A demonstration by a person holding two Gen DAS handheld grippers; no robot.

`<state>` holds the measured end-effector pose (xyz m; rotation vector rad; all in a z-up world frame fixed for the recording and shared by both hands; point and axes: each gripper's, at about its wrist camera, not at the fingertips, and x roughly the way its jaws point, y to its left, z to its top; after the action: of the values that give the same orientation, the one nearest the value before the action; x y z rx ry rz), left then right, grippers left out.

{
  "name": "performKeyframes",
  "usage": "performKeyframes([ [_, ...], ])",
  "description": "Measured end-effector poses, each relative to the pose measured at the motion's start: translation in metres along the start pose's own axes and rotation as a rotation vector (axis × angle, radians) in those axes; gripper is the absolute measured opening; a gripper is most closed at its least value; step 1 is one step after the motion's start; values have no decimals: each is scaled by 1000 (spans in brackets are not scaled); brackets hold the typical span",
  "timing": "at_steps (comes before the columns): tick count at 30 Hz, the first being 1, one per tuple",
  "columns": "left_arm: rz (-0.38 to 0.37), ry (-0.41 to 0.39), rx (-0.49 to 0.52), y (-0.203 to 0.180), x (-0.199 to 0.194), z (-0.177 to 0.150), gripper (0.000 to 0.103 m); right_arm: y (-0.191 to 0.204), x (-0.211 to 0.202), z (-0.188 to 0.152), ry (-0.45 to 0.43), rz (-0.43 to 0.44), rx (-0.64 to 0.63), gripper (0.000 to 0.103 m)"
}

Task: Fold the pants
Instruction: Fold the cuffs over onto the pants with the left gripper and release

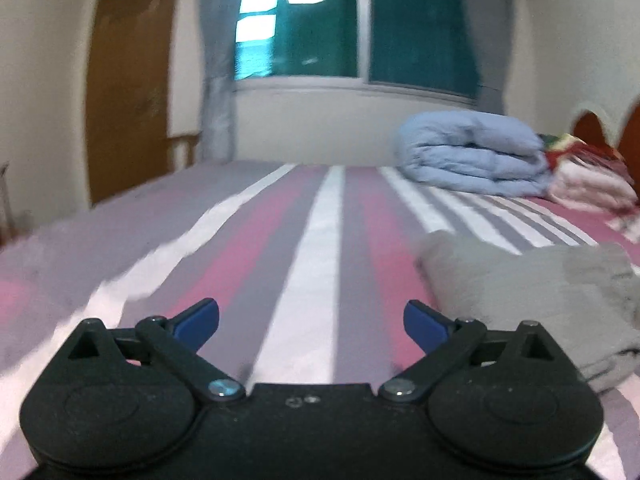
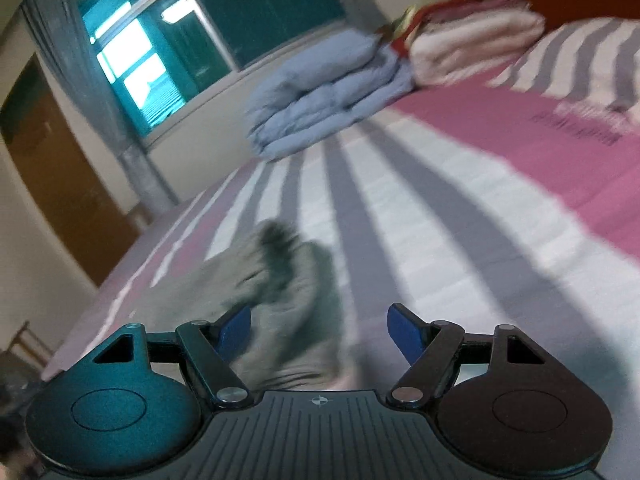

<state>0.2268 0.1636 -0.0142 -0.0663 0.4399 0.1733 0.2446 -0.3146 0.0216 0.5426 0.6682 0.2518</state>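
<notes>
The grey pants [image 1: 528,300] lie folded in a thick bundle on the striped bed, to the right of my left gripper [image 1: 311,322]. That gripper is open and empty, above bare sheet. In the right wrist view the pants [image 2: 280,312] lie just ahead and left of centre, blurred. My right gripper [image 2: 319,330] is open and empty, its left blue pad [image 2: 237,327] over the edge of the pants.
The bed sheet [image 1: 320,240] has pink, grey and white stripes. A folded light-blue duvet [image 1: 476,152] and a stack of pink and red blankets [image 1: 588,176] sit at the far right by the headboard. A window, a curtain and a wooden door are beyond.
</notes>
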Motion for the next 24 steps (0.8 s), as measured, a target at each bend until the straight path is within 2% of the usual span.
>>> performKeyframes([
  [1, 1, 12, -46, 5, 3, 1, 93, 7, 9, -1, 15, 9, -2, 75],
  [3, -7, -7, -72, 13, 5, 3, 93, 16, 21, -4, 30, 30, 4, 75],
  [10, -63, 26, -54, 13, 14, -1, 93, 33, 65, -16, 97, 51, 43, 74],
  [11, -66, 33, -57, 14, 12, -5, 93, 35, 68, -16, 96, 48, 40, 57],
  [12, -64, 38, -62, 15, 13, -5, 93, 35, 71, -15, 103, 59, 49, 47],
  [13, -67, 39, -69, 17, 13, -6, 93, 33, 70, -12, 83, 124, 93, 44],
  [15, -73, 36, -85, 19, 14, -7, 93, 21, 53, -6, -51, 330, 242, 42],
  [16, -73, 36, -91, 20, 14, -7, 93, 14, 49, -4, -96, 406, 311, 42],
  [17, -75, 37, -94, 20, 14, -7, 93, 10, 49, -3, -120, 434, 352, 42],
  [18, -79, 38, -94, 19, 14, -7, 93, 6, 53, -5, -123, 428, 378, 42],
  [19, -81, 40, -89, 18, 15, -7, 93, -2, 63, -8, -91, 366, 393, 42],
  [20, -83, 41, -82, 17, 14, -7, 93, -13, 79, -16, -6, 233, 418, 42],
  [21, -89, 42, -77, 15, 14, -7, 93, -26, 92, -25, 70, 135, 441, 40],
  [23, -99, 40, -69, 13, 13, -8, 93, -33, 90, -28, 33, 164, 473, 41],
  [24, -104, 41, -64, 12, 12, -8, 93, -29, 89, -25, 37, 157, 444, 42],
])
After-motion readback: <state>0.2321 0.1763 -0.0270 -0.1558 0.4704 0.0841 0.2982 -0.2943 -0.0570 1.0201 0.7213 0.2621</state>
